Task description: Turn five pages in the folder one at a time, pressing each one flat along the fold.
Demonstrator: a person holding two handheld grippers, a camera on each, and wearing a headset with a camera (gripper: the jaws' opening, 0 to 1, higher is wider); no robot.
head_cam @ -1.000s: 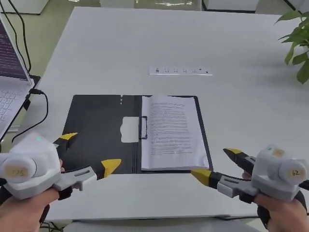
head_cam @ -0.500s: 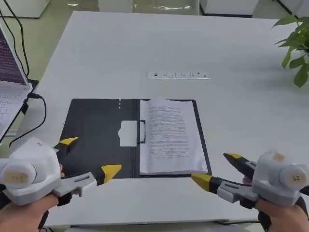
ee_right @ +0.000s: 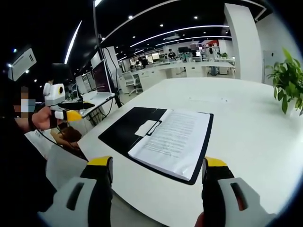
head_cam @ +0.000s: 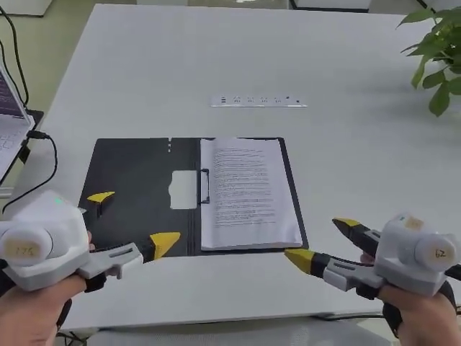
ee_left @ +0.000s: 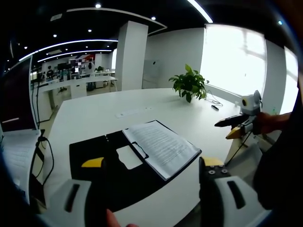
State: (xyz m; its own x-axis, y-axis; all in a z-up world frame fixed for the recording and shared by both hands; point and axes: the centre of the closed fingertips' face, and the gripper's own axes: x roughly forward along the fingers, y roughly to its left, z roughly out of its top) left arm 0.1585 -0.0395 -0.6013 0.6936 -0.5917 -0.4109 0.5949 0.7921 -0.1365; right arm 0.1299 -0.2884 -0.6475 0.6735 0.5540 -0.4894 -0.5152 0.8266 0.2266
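L gripper [head_cam: 133,218] sits nearest, by the table's front edge, jaws spread wide w/ nothing btw them. Its yellow tips hang over the near-left corner of the folder [head_cam: 133,173]; can't tell if they touch it. R gripper [head_cam: 322,240] is also spread wide & empty, just off the folder's near-right corner, over bare white table [head_cam: 216,58] & apart from the folder. Just ahead of both grippers & btw them, the black folder lies open & flat. Its bare inside cover is on L gripper's side w/ a small white label [head_cam: 181,191]. The printed page stack [head_cam: 248,191] is on R gripper's side, w/ a clip [head_cam: 204,186] at its fold-side edge; the top page lies flat. Beyond the folder, further from both grippers, a white socket strip [head_cam: 257,101] is set in the tabletop. Far past R gripper is a leafy green plant [head_cam: 432,50]. Outboard of L gripper, off the table edge, is a laptop [head_cam: 6,137] w/ a black cable [head_cam: 53,155].
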